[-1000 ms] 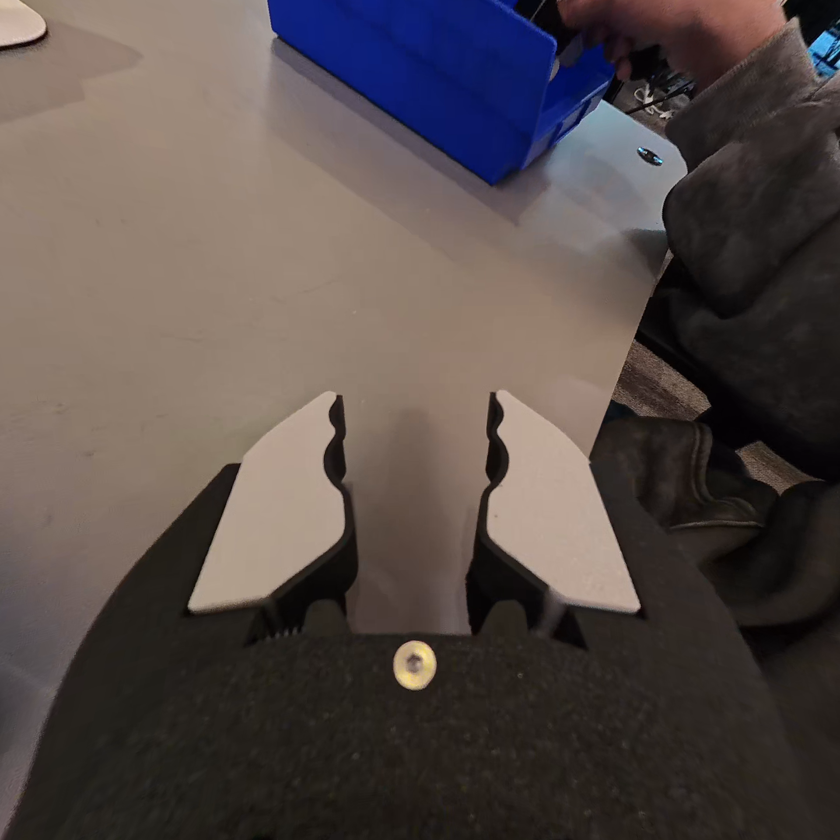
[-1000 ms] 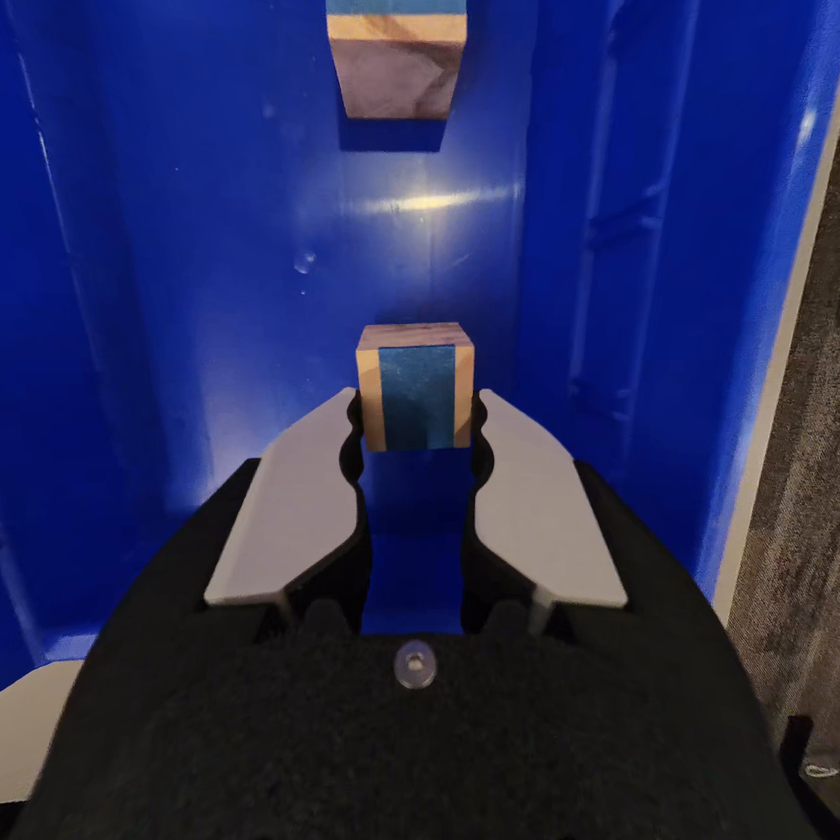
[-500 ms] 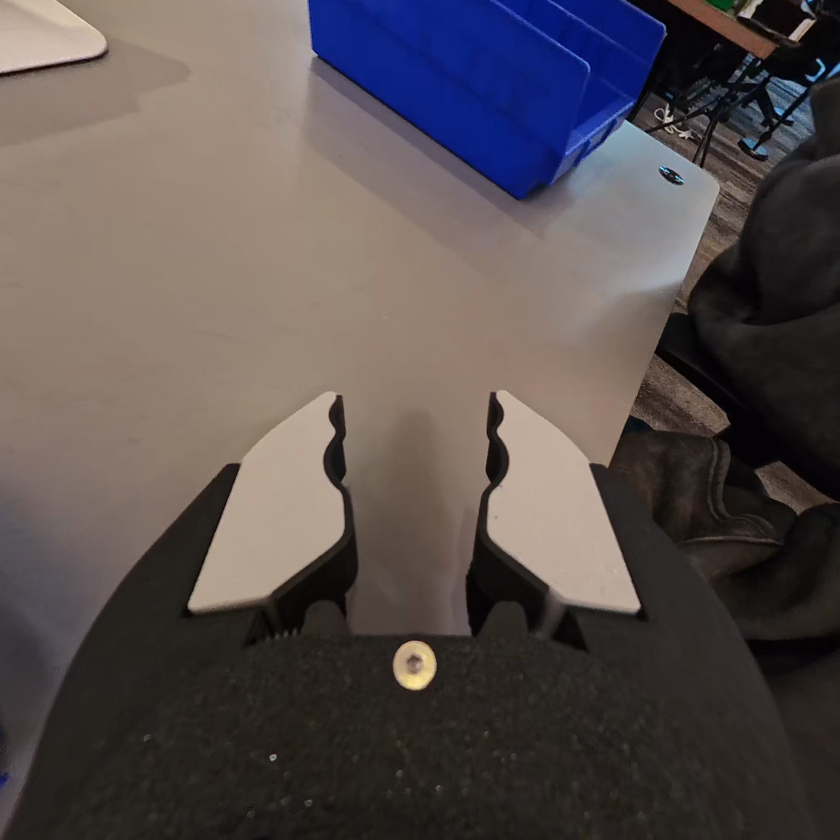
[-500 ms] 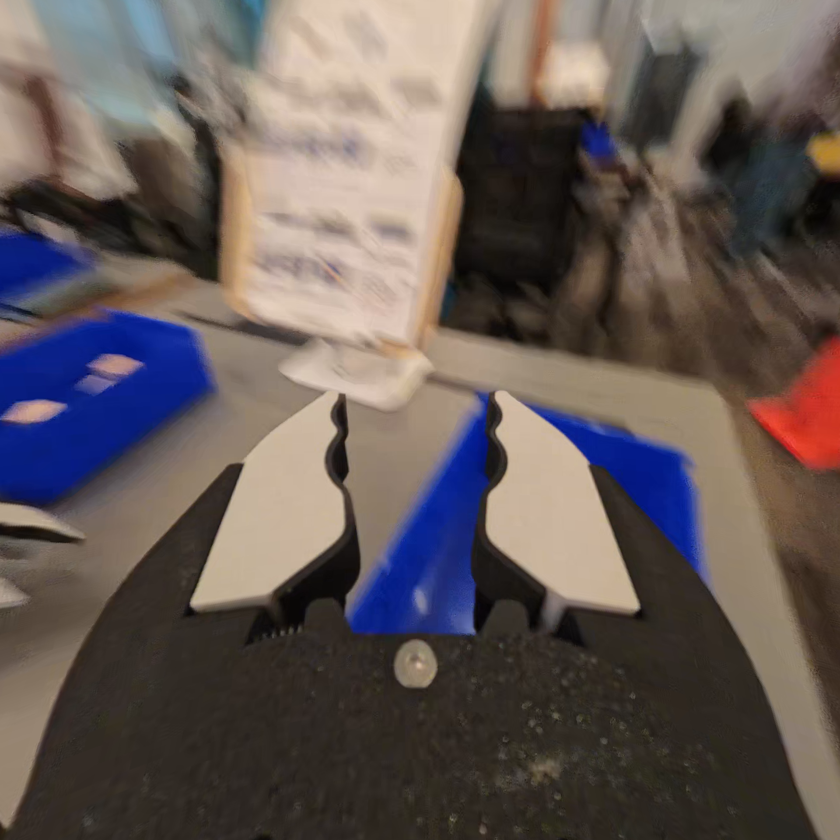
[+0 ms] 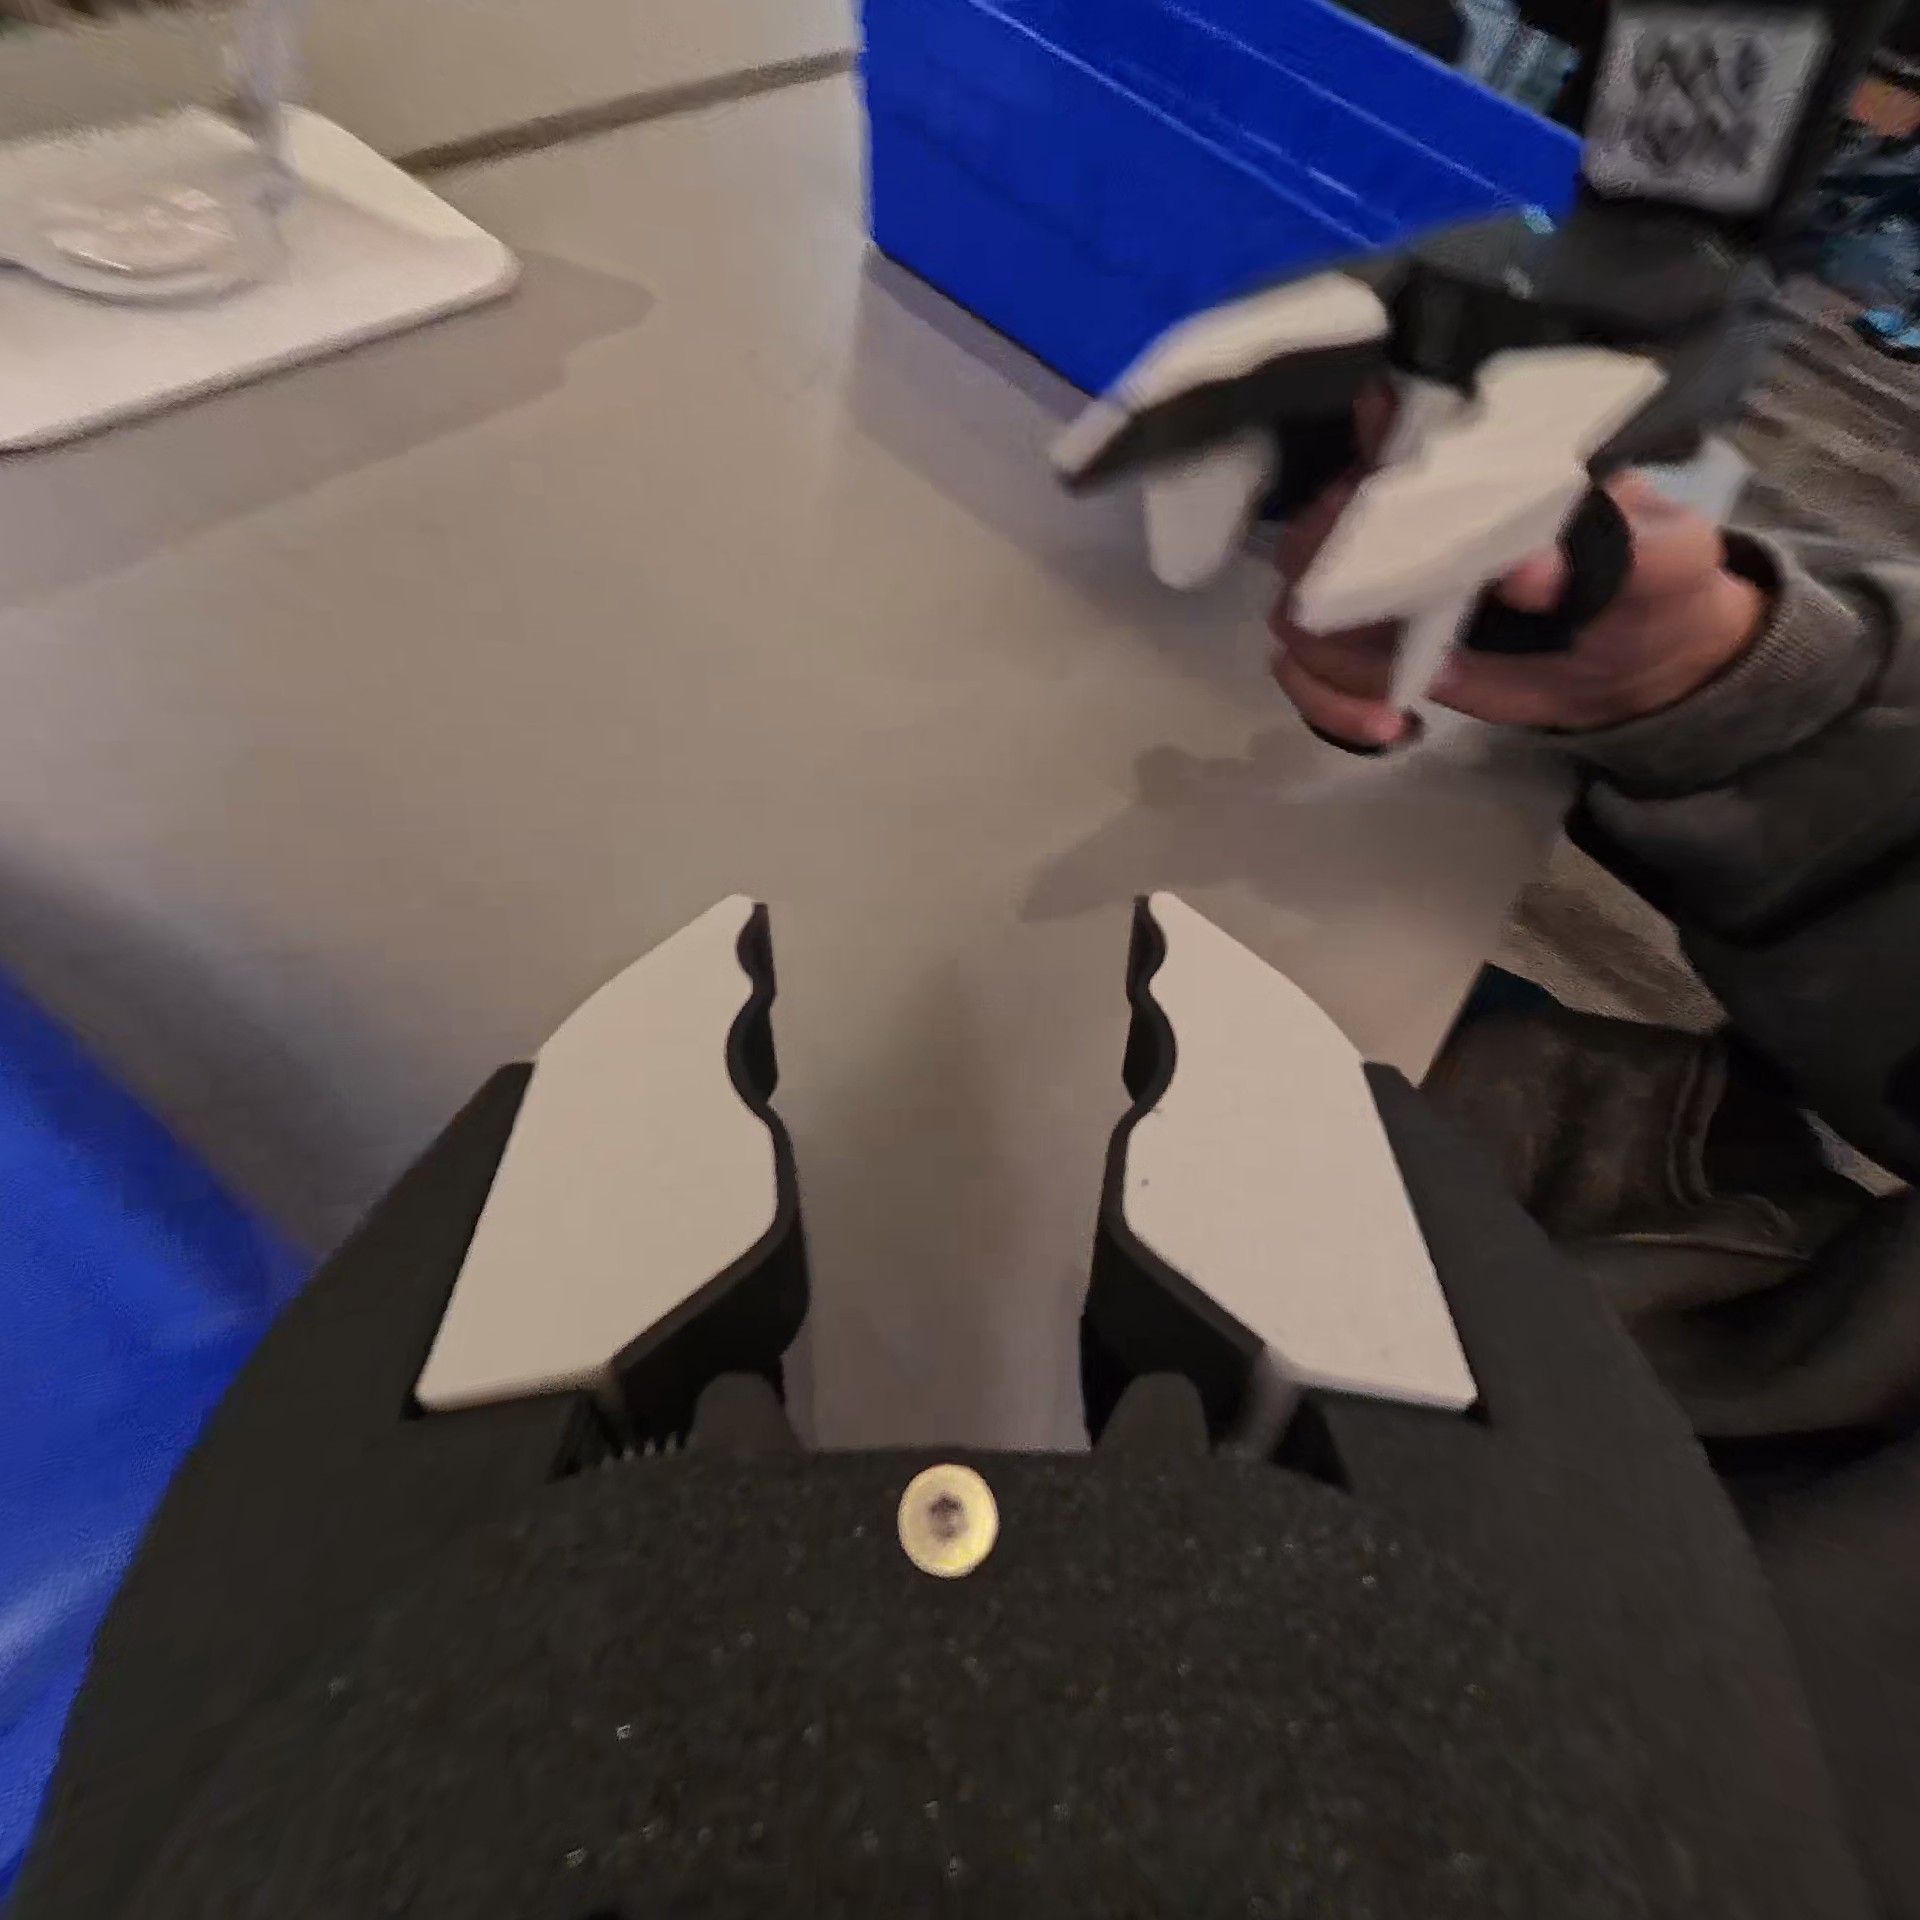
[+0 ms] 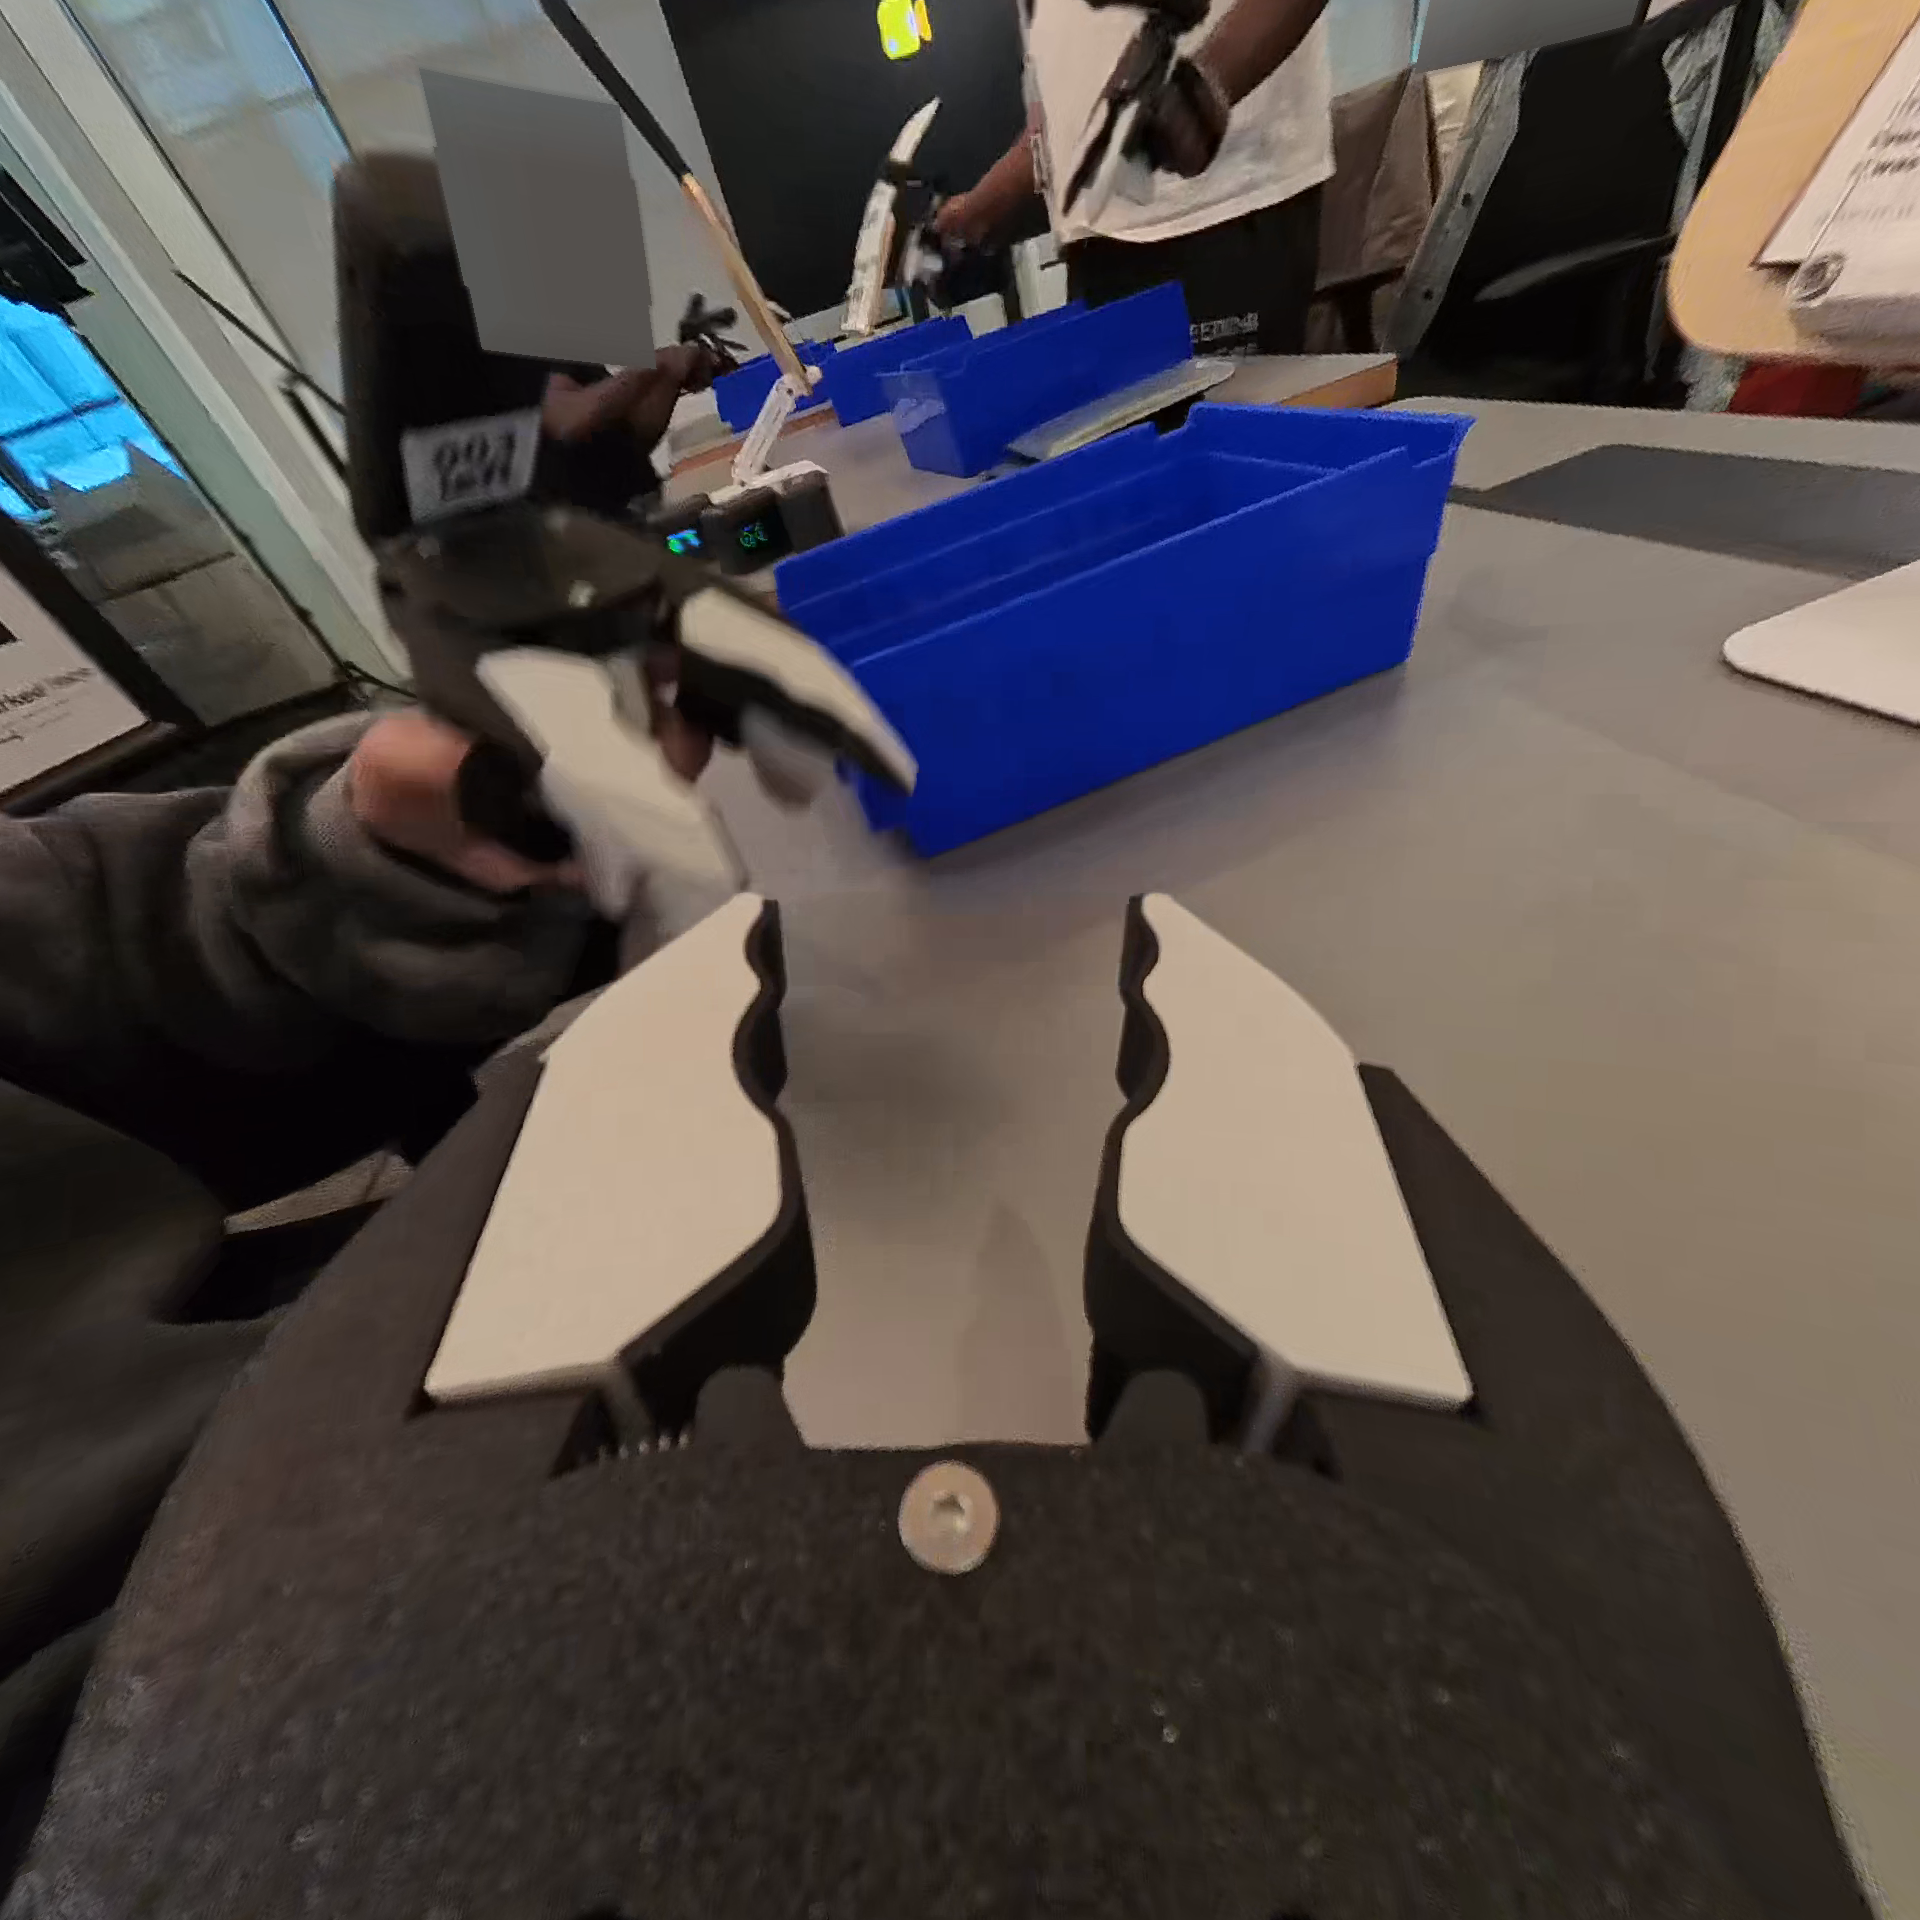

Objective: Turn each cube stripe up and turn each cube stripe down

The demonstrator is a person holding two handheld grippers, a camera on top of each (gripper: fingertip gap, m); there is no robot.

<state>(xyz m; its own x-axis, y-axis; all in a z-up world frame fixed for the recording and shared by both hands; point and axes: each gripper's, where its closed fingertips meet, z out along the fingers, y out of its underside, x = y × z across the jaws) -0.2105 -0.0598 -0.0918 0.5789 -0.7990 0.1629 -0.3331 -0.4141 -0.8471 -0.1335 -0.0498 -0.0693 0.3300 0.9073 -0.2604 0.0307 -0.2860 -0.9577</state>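
1. Well, no cube shows in either view, so stripe colour & which face is up can't be told.
2. Left gripper point(image 5: 951, 914): jaws wide, nothing betw. them, only bare grey worktop point(image 5: 623, 675) underneath.
3. Right gripper point(image 6: 951, 914): jaws wide too, empty, over the same grey top.
4. Cube vs jaws: can't tell. If any sit in a bin, the walls hide them from these angles.
5. Left wrist view: a blue bin point(image 5: 1143, 177) at the far side, w/ the right gripper point(image 5: 1190, 535) blurred in front of it, gripped by a hand point(image 5: 1538, 644) in a grey sleeve point(image 5: 1766, 790). Its fingers stand apart.
6. Same view: a blurred blue edge point(image 5: 62, 1299) at lower left, just beside the left gripper's body; a white pad point(image 5: 260, 270) at upper left.
7. Right wrist view: an open blue box point(image 6: 1091, 644) w/ a lengthwise divider sits ahead, well apart from the right jaws. The left gripper point(image 6: 816, 826) hangs near its near corner, held by the other hand point(image 6: 416, 779). Can't tell if this box is the bin from the other view.
8. Writing: each gripper carries a white tag w/ black marks point(image 5: 1683, 94) point(image 6: 468, 462), both blurred. Printed boards point(image 6: 1860, 208) at far right and small lit screens point(image 6: 727, 535) behind the box also bear text.
9. Background: a person in a white shirt point(image 6: 1174, 125) at another table w/ more blue bins point(image 6: 1039, 364).
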